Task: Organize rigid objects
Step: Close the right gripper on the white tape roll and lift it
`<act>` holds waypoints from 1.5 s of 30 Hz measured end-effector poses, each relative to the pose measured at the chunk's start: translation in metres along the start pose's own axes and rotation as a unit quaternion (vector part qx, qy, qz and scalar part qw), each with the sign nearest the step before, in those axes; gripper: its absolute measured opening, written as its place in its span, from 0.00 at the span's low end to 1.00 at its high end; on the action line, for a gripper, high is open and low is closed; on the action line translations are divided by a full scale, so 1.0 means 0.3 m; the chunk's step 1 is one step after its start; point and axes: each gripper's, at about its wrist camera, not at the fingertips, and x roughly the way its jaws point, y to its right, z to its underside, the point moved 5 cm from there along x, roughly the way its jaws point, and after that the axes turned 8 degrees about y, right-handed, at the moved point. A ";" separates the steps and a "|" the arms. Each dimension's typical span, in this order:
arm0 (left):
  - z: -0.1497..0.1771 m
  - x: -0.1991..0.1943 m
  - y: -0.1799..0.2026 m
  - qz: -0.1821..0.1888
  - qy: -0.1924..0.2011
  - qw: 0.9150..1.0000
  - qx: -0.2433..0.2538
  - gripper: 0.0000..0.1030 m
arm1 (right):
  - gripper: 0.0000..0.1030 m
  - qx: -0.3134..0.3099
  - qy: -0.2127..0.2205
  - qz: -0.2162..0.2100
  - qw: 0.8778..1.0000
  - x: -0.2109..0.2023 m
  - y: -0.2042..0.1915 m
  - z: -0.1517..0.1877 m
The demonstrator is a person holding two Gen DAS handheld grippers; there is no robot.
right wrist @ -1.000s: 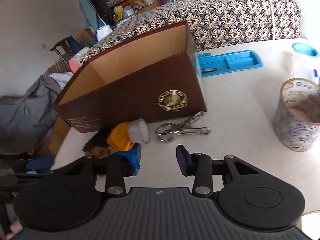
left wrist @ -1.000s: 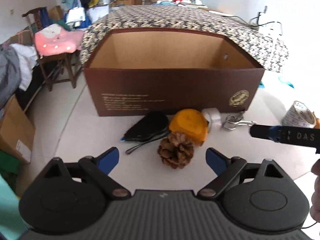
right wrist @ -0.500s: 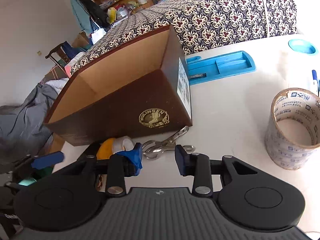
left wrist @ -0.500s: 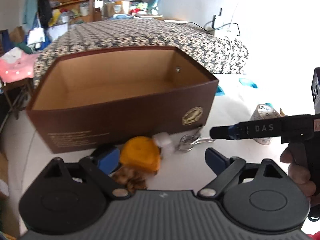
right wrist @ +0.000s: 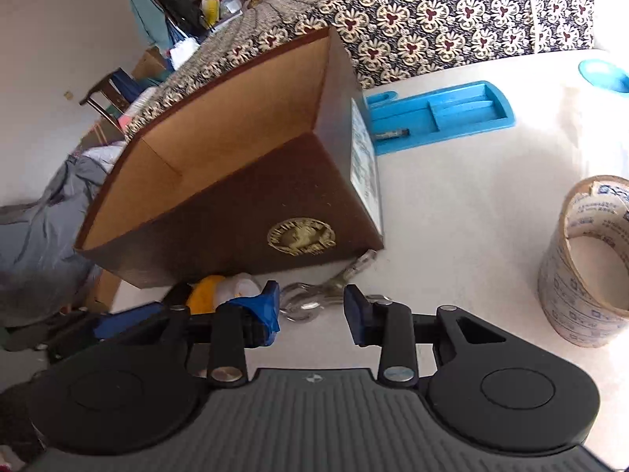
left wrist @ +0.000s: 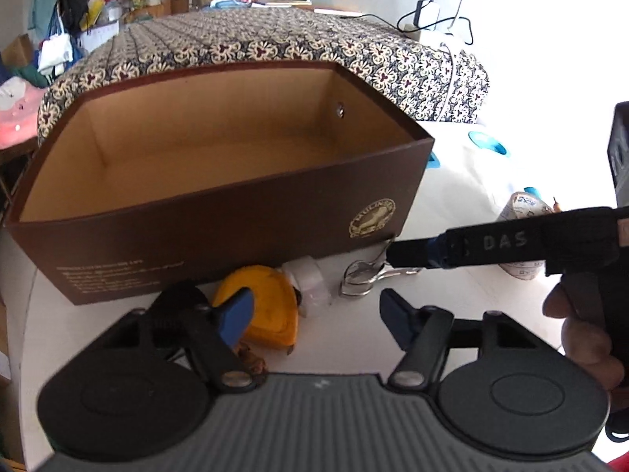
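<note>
Brown box [left wrist: 220, 232] is empty, so you've packed nothing: clip [right wrist: 314, 299], tape measure [left wrist: 263, 306] and cone [left wrist: 251, 360] lie along its front; left gripper [left wrist: 314, 310] closing on nothing, right gripper [right wrist: 312, 308] spread at the clip.

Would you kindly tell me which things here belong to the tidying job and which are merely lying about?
For the job:
- open brown cardboard box
- yellow tape measure
- small white plastic roll
- silver metal clip
- brown pine cone

Probably just lying about:
- blue plastic tray
- large roll of printed packing tape
- patterned bedspread
</note>
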 end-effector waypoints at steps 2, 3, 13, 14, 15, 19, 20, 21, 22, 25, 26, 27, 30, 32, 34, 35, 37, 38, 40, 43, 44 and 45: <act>-0.005 0.011 -0.003 -0.013 -0.005 1.000 0.004 0.75 | 0.18 -0.015 0.004 0.003 1.000 -0.002 -0.017 -0.011; -0.008 0.014 -0.006 -0.019 -0.010 1.000 0.004 0.75 | 0.18 -0.022 0.008 0.004 1.000 -0.002 -0.024 -0.014; -0.035 -0.010 -0.033 -0.062 -0.015 0.998 0.008 0.82 | 0.18 -0.037 0.008 0.001 0.999 0.002 -0.059 -0.020; -0.032 -0.013 -0.038 -0.064 -0.016 0.998 0.007 0.82 | 0.18 -0.041 0.011 0.001 0.999 0.000 -0.065 -0.020; -0.030 -0.011 -0.039 -0.066 -0.018 0.998 0.007 0.82 | 0.18 -0.043 0.012 -0.001 0.999 0.000 -0.070 -0.021; -0.017 -0.021 -0.052 -0.071 -0.022 0.997 0.003 0.82 | 0.18 -0.054 0.012 -0.007 0.998 -0.004 -0.095 -0.016; -0.017 -0.023 -0.053 -0.071 -0.021 0.997 0.003 0.82 | 0.18 -0.056 0.013 -0.008 0.998 -0.005 -0.100 -0.015; -0.018 -0.026 -0.054 -0.073 -0.020 0.997 0.003 0.82 | 0.18 -0.056 0.014 -0.011 0.998 -0.006 -0.105 -0.014; -0.018 -0.028 -0.053 -0.074 -0.020 0.997 0.002 0.82 | 0.18 -0.055 0.015 -0.013 0.998 -0.006 -0.108 -0.014; -0.023 -0.031 -0.059 -0.080 -0.018 0.997 0.002 0.82 | 0.18 -0.052 0.014 -0.021 0.998 0.000 -0.117 -0.013; -0.020 -0.040 -0.066 -0.081 -0.016 0.997 0.001 0.82 | 0.18 -0.050 0.012 -0.024 0.998 0.004 -0.118 -0.010; -0.019 -0.044 -0.069 -0.082 -0.015 0.997 0.001 0.82 | 0.18 -0.050 0.009 -0.026 0.998 0.008 -0.117 -0.005; -0.007 -0.060 -0.083 -0.080 -0.010 0.997 0.001 0.82 | 0.17 -0.052 0.003 -0.036 0.998 0.017 -0.124 0.008; 0.006 -0.072 -0.092 -0.074 -0.007 0.997 0.003 0.81 | 0.17 -0.048 -0.001 -0.046 0.998 0.024 -0.125 0.008; 0.017 -0.082 -0.097 -0.062 -0.005 0.998 0.002 0.75 | 0.17 -0.036 -0.005 -0.064 0.997 0.030 -0.131 0.009; 0.018 -0.084 -0.096 -0.054 -0.005 0.999 0.000 0.67 | 0.16 -0.030 -0.008 -0.074 0.997 0.037 -0.136 0.006; 0.016 -0.084 -0.089 -0.041 -0.002 0.999 -0.003 0.61 | 0.16 -0.022 -0.017 -0.093 0.995 0.059 -0.152 0.004; 0.012 -0.082 -0.083 -0.033 0.001 0.999 -0.005 0.60 | 0.16 -0.023 -0.021 -0.096 0.995 0.072 -0.161 0.005; 0.002 -0.077 -0.068 -0.017 0.008 1.000 -0.010 0.59 | 0.15 -0.031 -0.025 -0.088 0.995 0.104 -0.171 0.005; -0.012 -0.071 -0.042 0.001 0.020 1.000 -0.007 0.57 | 0.15 -0.033 -0.035 -0.086 0.995 0.139 -0.173 0.013; -0.015 -0.064 -0.032 0.007 0.021 1.000 -0.004 0.57 | 0.15 -0.030 -0.038 -0.089 0.995 0.145 -0.171 0.017; -0.015 -0.053 -0.023 0.014 0.020 1.000 -0.003 0.57 | 0.15 -0.027 -0.044 -0.091 0.995 0.153 -0.168 0.020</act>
